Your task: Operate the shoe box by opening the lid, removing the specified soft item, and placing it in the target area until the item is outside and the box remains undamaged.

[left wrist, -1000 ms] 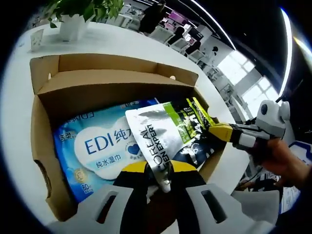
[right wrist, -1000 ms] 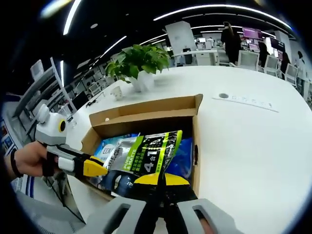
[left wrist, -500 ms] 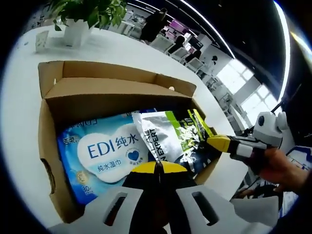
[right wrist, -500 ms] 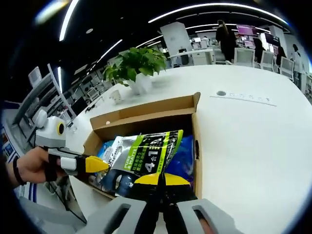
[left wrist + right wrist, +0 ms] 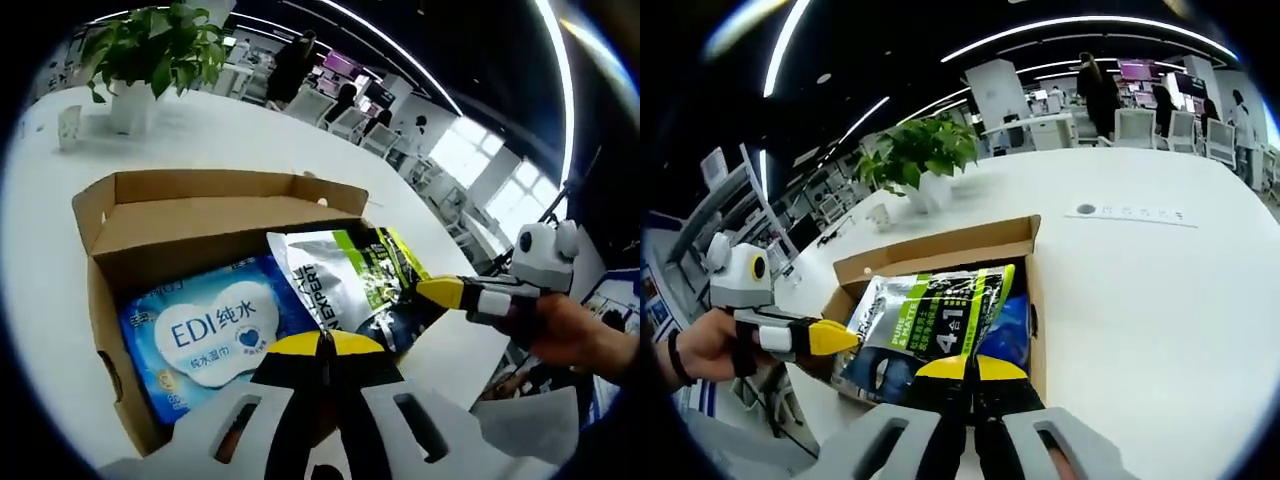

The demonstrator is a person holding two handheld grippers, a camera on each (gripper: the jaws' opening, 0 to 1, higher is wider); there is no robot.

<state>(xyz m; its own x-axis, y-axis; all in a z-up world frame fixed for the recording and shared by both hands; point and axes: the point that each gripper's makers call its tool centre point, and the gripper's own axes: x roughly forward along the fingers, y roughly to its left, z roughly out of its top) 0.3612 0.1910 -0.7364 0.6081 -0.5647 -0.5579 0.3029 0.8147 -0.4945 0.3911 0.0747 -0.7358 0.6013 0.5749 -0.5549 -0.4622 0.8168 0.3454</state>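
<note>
One silver-and-green pouch point(image 5: 925, 325) is pinched at its lower edge by the right gripper point(image 5: 971, 368), jaws closed on it, above the open cardboard shoe box point(image 5: 945, 247). The left gripper point(image 5: 325, 345) has its jaws pressed together at the pouch's near edge; whether it grips the pouch cannot be told. One blue wet-wipes pack point(image 5: 205, 330) lies flat inside the box, partly under the pouch. Beyond, on the white table point(image 5: 1140, 290), stands one potted plant point(image 5: 920, 155).
</note>
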